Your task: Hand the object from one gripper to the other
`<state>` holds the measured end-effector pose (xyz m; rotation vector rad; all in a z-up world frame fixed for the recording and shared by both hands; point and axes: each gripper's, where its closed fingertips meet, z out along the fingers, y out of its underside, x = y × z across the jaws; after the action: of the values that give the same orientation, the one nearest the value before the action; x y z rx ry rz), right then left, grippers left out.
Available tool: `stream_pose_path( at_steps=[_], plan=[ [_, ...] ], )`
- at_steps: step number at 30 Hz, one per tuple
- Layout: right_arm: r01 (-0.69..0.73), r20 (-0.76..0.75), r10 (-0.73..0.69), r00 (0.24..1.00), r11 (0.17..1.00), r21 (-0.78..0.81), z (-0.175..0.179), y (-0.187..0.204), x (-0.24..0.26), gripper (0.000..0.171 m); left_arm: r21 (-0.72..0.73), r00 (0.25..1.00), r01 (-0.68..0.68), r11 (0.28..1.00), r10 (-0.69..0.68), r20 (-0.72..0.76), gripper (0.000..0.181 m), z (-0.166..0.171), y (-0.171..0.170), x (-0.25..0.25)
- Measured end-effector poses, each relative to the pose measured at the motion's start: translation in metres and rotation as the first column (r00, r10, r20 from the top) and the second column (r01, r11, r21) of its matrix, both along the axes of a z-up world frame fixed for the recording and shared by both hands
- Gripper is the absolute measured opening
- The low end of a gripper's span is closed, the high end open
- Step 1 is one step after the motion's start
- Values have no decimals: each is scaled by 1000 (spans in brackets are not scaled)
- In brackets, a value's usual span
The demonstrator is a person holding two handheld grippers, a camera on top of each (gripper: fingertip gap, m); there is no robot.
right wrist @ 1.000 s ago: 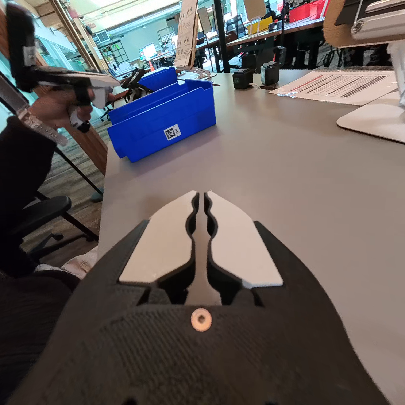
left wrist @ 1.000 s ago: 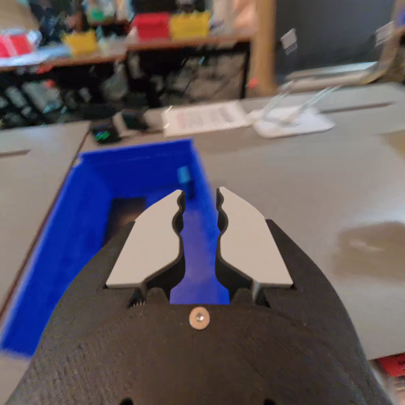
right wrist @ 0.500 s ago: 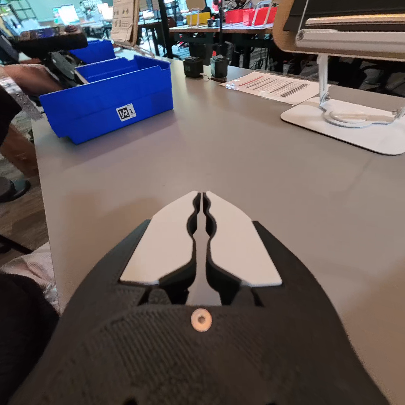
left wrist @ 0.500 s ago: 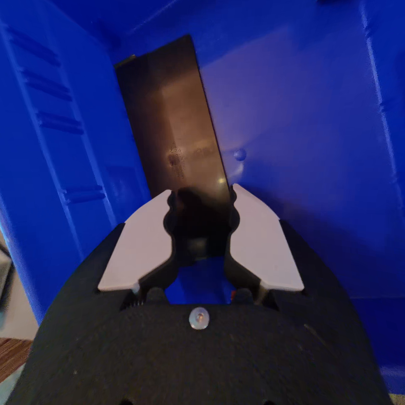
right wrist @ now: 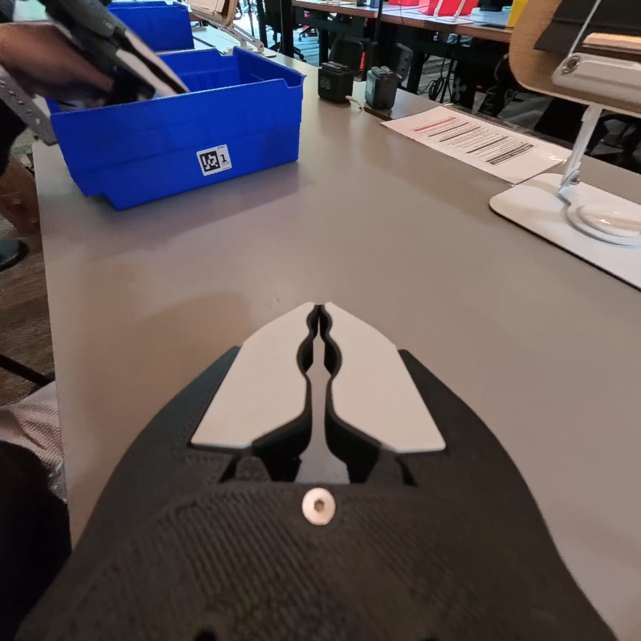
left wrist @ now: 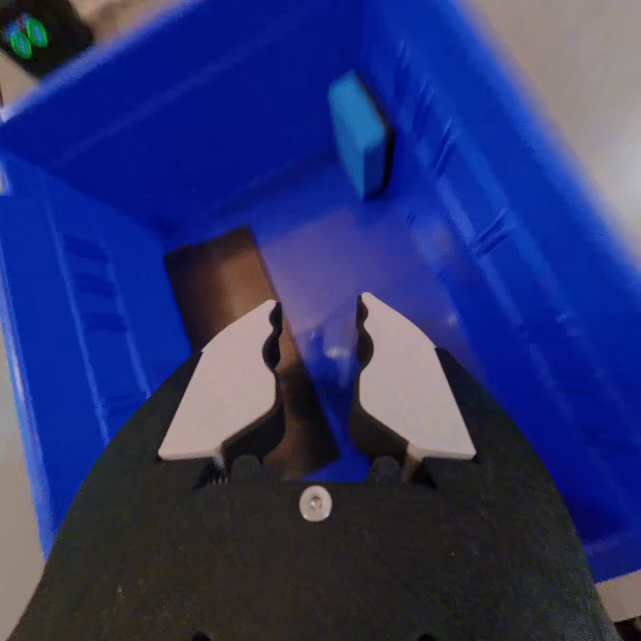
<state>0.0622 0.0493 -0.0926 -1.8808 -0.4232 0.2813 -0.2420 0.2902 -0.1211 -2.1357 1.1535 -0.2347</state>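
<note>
My left gripper (left wrist: 317,303) is open and empty inside a blue bin (left wrist: 104,263). A dark flat rectangular slab (left wrist: 218,288) lies on the bin floor along the left wall, its near end under my left finger. A light blue block (left wrist: 357,135) leans on the far right wall. My right gripper (right wrist: 321,305) is shut and empty, low over the grey table (right wrist: 416,277). In the right wrist view the bin (right wrist: 173,138) stands at the far left, with the left gripper (right wrist: 138,66) dipping into it from a hand.
A second blue bin (right wrist: 152,20) stands behind the first. Two small black devices (right wrist: 334,81) sit past the bin. A printed sheet (right wrist: 475,138) and a white lamp base (right wrist: 572,222) are at the right. The table's left edge drops to the floor. My hands' fingertips stand some 40 cm from each other. My right tips are about 35 cm from the light blue block (left wrist: 357,135), my left tips only 10 cm.
My left gripper has pulled back and tilted up from close over the dark slab, so the far wall and blue block show again. My right gripper has closed fully and swung slightly left.
</note>
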Motion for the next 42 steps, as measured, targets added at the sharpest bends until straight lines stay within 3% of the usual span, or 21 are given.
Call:
stream_pose_path(
  at_steps=[1, 5, 9, 12, 13, 15, 17, 19, 22, 26, 29, 32, 35, 39, 42],
  plan=[
    [-6, -4, 6, 1000, 1000, -2, -1, 1, -2, 0, 1, 997, 15, 1000, -15, 76, 45, 10, 3, 14],
    [-10, 4, 9, 1000, 1000, 15, 3, -2, -3, 0, -66, 985, 17, 998, -5, 174, 45, 14, 31, 47],
    [20, 9, -20, 1000, 997, 70, 21, -11, 10, 0, -307, 944, 103, 946, 4, 331, 51, 2, 36, 87],
    [39, -13, -38, 999, 994, 98, 33, -18, 22, 0, -267, 959, 59, 962, 19, 281, 60, -12, 53, 92],
    [42, -20, -41, 999, 994, 103, 35, -20, 26, 0, -287, 956, 57, 956, 30, 291, 54, -12, 53, 93],
    [44, -24, -42, 999, 993, 108, 36, -23, 32, 0, -295, 939, 76, 953, 31, 342, 24, -5, 48, 98],
    [34, -18, -33, 999, 994, 107, 35, -23, 35, 0, -209, 965, 36, 977, 21, 261, 24, -6, 51, 88],
    [12, -7, -12, 1000, 994, 109, 36, -23, 37, 0, -153, 955, 7, 988, 39, 294, 23, 9, 51, 81],
    [-27, -9, 28, 1000, 992, 121, 41, -20, 35, 0, -120, 847, -24, 992, 84, 525, 22, 69, 44, 73],
    [-73, -143, 92, 985, 989, 131, 41, -16, 22, 1, -20, 596, 69, 997, -25, 803, 23, 176, -11, 85],
    [-100, -286, 125, 950, 990, 101, 28, -17, 11, 3, 22, 483, 201, 979, -118, 868, 23, 215, -79, 127],
    [-130, -428, 158, 890, 987, 95, 30, -25, 7, 6, 46, 409, 345, 938, -194, 892, 23, 221, -159, 180],
    [-129, -488, 179, 854, 982, 135, 46, -29, 19, 9, 43, 394, 385, 922, -207, 896, 23, 197, -212, 228],
    [-52, -400, 174, 900, 953, 298, 79, -46, 47, 2, -72, 417, 470, 880, -149, 897, 24, 146, -239, 277],
    [-2, -355, 142, 924, 930, 368, 88, -53, 61, 0, -170, 333, 529, 831, -19, 943, 23, 146, -235, 295]
  ],
)
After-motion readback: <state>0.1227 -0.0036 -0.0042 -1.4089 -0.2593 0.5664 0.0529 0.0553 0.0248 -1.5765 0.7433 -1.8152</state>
